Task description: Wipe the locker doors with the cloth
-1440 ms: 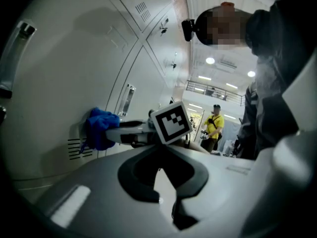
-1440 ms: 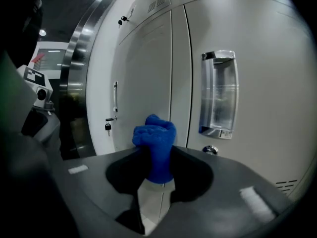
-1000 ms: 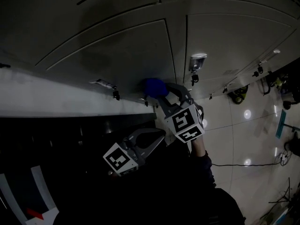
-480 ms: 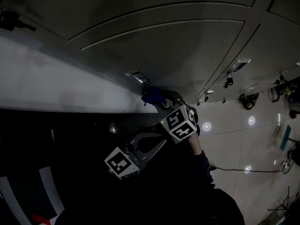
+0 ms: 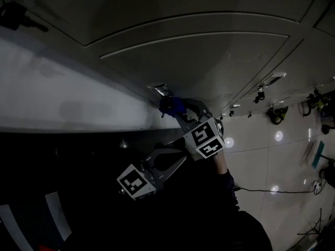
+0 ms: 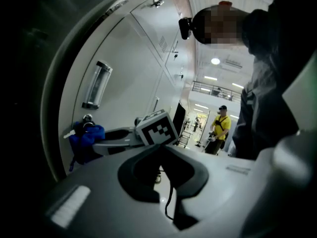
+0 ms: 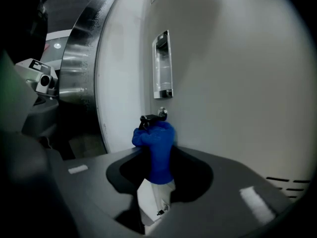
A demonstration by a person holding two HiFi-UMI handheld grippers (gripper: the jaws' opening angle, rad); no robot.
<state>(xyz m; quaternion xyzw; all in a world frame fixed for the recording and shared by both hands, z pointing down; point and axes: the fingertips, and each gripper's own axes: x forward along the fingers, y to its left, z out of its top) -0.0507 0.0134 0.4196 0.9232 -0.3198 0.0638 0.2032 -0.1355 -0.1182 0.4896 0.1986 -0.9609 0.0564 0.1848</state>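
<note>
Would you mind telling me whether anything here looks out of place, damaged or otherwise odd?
Nothing stands out. The right gripper holds the blue cloth bunched at the small lock below the label holder on the locker door, which looks intact and unmarked. The left gripper hangs back, empty.

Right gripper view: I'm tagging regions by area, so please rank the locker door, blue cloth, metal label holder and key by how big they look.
1. locker door
2. blue cloth, though it is nearest the camera
3. metal label holder
4. key
</note>
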